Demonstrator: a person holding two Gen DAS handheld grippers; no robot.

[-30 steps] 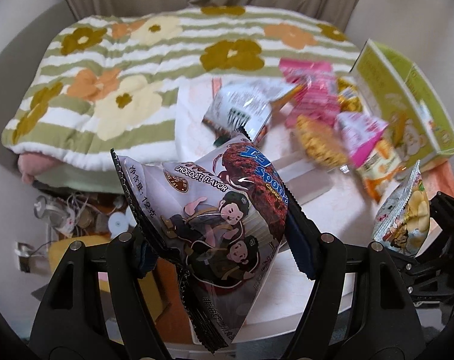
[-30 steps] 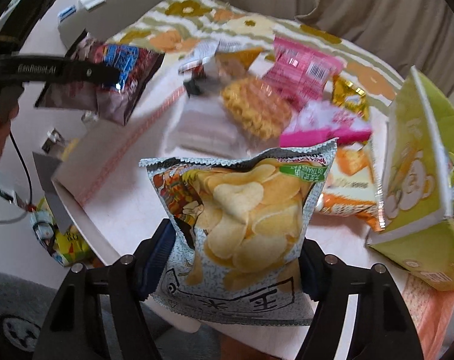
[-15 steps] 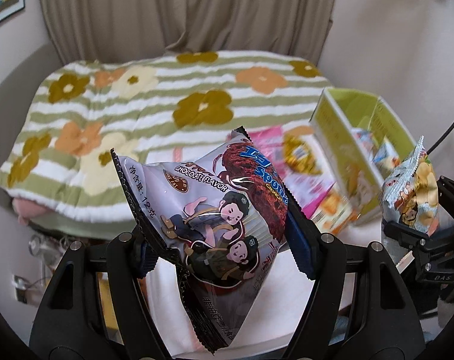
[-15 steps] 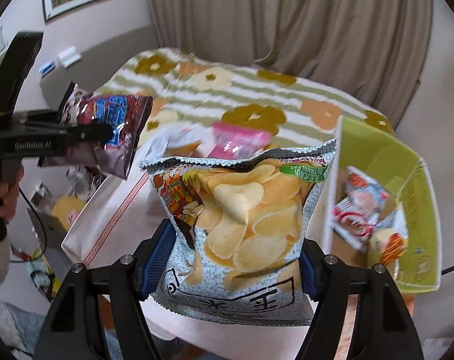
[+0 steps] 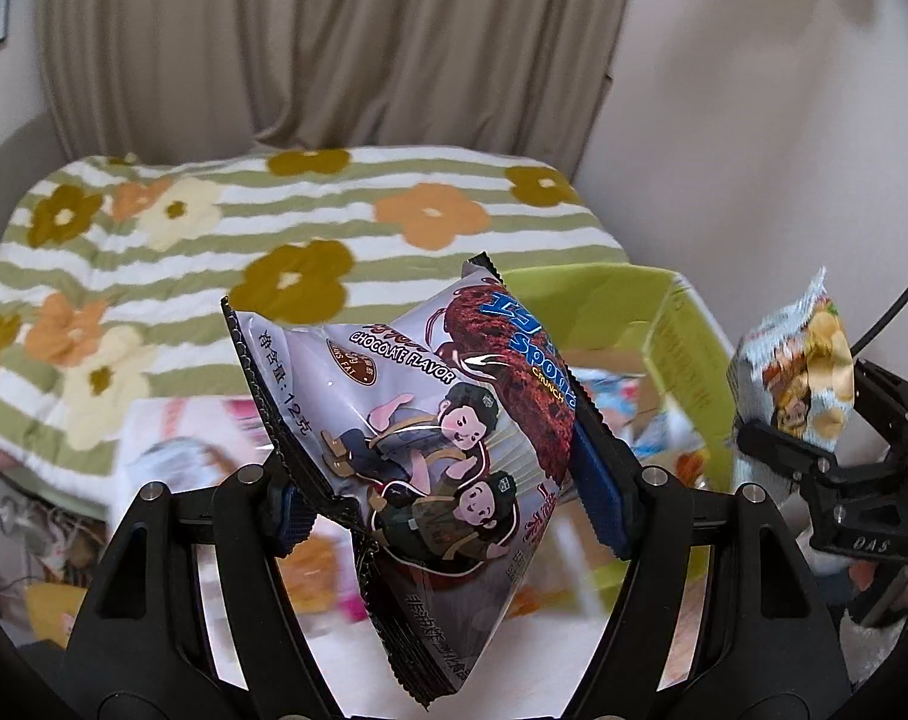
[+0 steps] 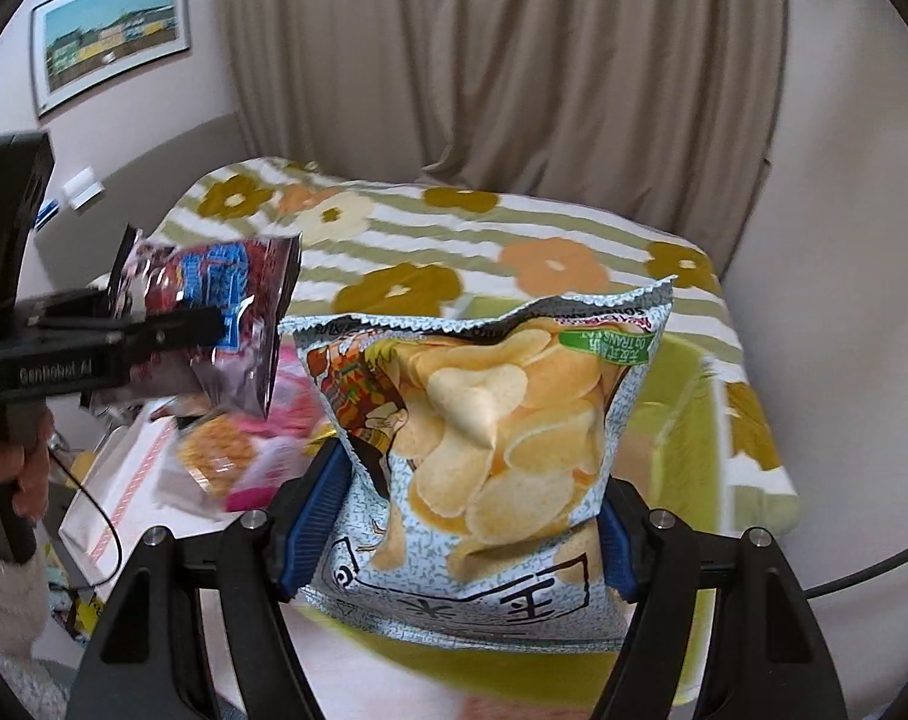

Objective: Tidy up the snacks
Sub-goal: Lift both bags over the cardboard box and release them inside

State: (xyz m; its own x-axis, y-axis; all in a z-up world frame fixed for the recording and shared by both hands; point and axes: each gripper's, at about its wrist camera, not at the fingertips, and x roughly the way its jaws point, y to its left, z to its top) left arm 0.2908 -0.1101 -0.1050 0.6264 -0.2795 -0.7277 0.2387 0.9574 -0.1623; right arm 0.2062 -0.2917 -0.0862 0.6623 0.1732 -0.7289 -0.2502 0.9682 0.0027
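My left gripper (image 5: 442,492) is shut on a purple chocolate snack bag (image 5: 418,420) and holds it in the air, in front of the green box (image 5: 688,348). My right gripper (image 6: 478,516) is shut on a potato chip bag (image 6: 496,456) and holds it above the green box (image 6: 688,414). The chip bag and right gripper also show at the right edge of the left wrist view (image 5: 796,384). The chocolate bag and left gripper show at the left of the right wrist view (image 6: 214,324). The green box holds some snack packs (image 5: 652,420).
Several loose snack packs (image 6: 238,456) lie blurred on the white table (image 6: 124,480), left of the box. A bed with a striped flower blanket (image 5: 274,240) lies behind the table. Curtains (image 6: 514,90) hang at the back.
Both grippers have risen and tilted up with their bags. The view has swung right, so the green box now sits behind and under the held bags.
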